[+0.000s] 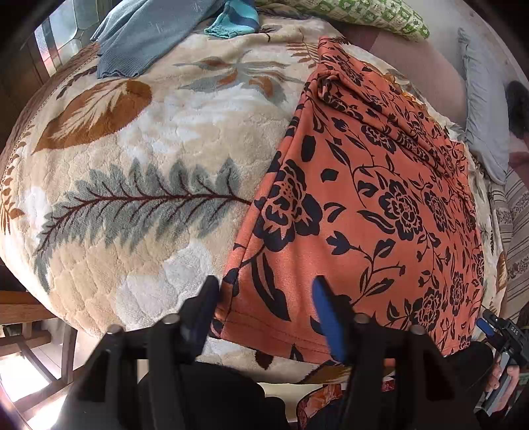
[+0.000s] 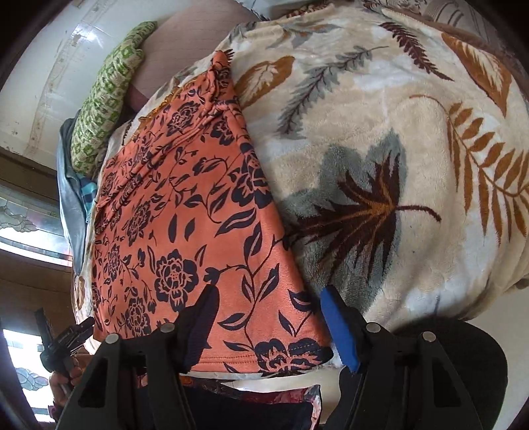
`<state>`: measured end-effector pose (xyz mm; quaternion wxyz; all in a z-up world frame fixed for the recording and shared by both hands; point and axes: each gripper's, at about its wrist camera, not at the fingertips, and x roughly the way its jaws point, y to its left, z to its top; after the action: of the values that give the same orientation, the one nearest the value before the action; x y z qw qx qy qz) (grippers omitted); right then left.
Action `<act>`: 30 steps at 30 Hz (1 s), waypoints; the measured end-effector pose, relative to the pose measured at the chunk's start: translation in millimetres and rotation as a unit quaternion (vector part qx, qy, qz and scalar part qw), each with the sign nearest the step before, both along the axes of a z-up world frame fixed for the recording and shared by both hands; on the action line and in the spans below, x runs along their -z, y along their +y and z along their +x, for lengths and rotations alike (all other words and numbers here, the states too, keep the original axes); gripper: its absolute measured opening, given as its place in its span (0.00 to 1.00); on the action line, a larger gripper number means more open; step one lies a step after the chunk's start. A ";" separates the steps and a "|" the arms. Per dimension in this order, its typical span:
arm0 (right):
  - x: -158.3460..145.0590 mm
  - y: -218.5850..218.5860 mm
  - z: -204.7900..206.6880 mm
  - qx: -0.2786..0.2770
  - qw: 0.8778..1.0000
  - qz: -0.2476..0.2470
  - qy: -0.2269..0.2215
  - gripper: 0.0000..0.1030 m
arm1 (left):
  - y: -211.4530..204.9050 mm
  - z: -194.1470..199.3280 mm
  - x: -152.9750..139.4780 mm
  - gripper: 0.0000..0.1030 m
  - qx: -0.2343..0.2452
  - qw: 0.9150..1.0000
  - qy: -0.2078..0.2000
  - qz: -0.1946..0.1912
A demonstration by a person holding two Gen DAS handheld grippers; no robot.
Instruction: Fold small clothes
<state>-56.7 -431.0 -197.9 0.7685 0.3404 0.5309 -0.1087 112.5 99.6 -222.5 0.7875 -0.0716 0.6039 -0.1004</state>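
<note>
Lying flat on a plush leaf-patterned blanket (image 1: 139, 172): an orange garment with a black floral print (image 1: 373, 205), already doubled lengthwise into a long panel, its hem at the near edge of the bed and its bunched, narrower end reaching toward the far side. Hovering over the near left corner of that hem, the left gripper (image 1: 266, 287) — jaws spread wide, black finger just off the garment's left folded edge, blue-padded finger over the print, nothing pinched between them. Straddling the near right corner in the right wrist view, the right gripper (image 2: 267, 297), likewise gaping wide, its dark finger over the orange garment (image 2: 185, 211) and its blue finger just beyond the right edge above the blanket (image 2: 413, 158); gripping nothing. Showing at the lower right rim of the left wrist view, the right gripper (image 1: 492, 325) in a partly visible hand, and at the lower left rim of the right wrist view, the left gripper (image 2: 82, 325). Resting at the far left of the bed, well apart from the garment, a grey-blue knit cloth (image 1: 139, 36) with a turquoise striped piece (image 1: 234, 20) just beside it. Lying at the far edge, a green-and-white patterned pillow (image 1: 363, 15), and farther right a grey ruffled pillow (image 1: 482, 109).
</note>
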 end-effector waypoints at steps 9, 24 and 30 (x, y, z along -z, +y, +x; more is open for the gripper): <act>19.8 5.8 -0.4 -0.031 0.999 -0.002 0.036 0.11 | 2.9 -3.8 0.6 0.14 0.016 1.000 -0.013 0.007; 7.6 17.6 2.4 -0.076 0.997 -0.013 0.005 0.06 | 5.4 -2.9 -0.1 0.08 0.016 0.999 -0.034 -0.008; -44.4 12.8 8.2 -0.082 0.991 0.048 -0.096 0.06 | 17.2 1.4 -36.0 0.07 0.014 0.995 -0.059 -0.085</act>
<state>-48.5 -418.2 -153.5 0.8052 0.3406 0.4853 0.0138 113.9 116.9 -186.5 0.8112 -0.1236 0.5468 -0.1667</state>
